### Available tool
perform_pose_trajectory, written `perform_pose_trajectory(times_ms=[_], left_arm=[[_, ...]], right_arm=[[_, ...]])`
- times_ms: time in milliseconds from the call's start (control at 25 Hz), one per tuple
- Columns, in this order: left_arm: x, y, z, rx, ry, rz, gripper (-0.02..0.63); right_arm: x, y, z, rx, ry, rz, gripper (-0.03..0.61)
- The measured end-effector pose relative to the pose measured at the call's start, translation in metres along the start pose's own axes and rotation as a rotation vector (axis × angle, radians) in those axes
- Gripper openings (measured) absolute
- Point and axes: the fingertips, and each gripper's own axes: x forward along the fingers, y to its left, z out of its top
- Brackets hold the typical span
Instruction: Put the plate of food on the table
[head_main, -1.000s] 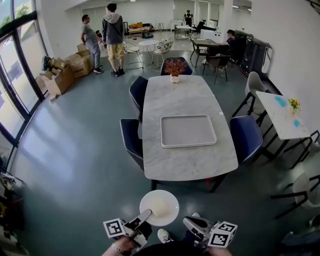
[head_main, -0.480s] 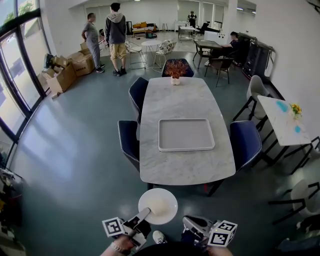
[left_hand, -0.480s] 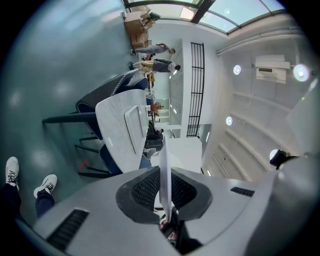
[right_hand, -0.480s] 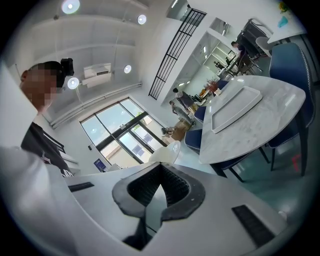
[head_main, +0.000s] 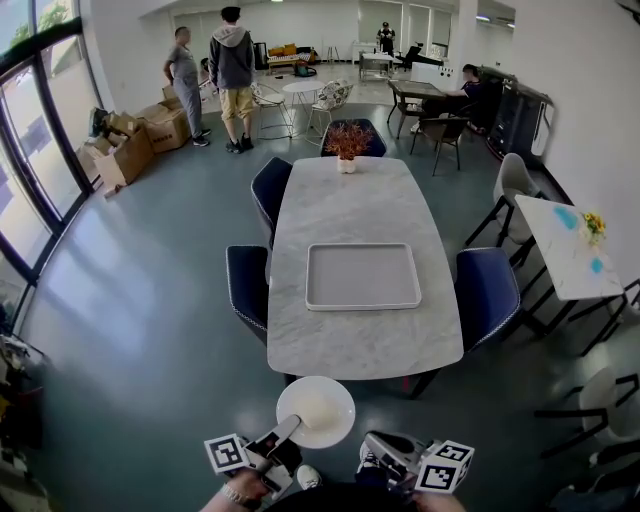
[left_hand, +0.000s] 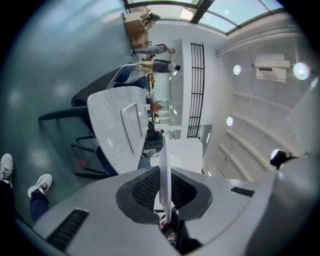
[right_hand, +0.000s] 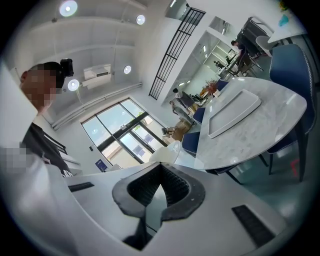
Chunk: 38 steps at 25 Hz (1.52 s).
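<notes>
Holding white plate (head_main: 318, 410) by near-left rim w/ L gripper (head_main: 285, 432), jaws pinched on its edge. Hanging in air off marble table's (head_main: 350, 340) near end, apart from it. Carrying R gripper (head_main: 380, 447) just right of plate, jaws together, nothing btwn. Grey tray (head_main: 362, 276) mid-table, potted plant (head_main: 346, 140) at far end.

An open office hall: white marble worktop (head_main: 350, 205), dark blue padded chairs (head_main: 487, 290), brown cardboard boxes (head_main: 135, 150), tall glass windows (head_main: 35, 120).
</notes>
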Motion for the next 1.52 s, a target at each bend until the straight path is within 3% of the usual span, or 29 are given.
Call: perform_pose_trajectory(times_ms=[920,1520], left_arm=[[0.078,-0.002,-0.001,0.025,-0.070,0.016,0.028],[0.120,-0.010,-0.020,0.061,-0.164,0.036,0.028]], right_arm=[[-0.015,-0.051,0.067,0.009,0.034,0.064,0.011],[-0.046,-0.081,0.101,0.012,0.085,0.143,0.011]])
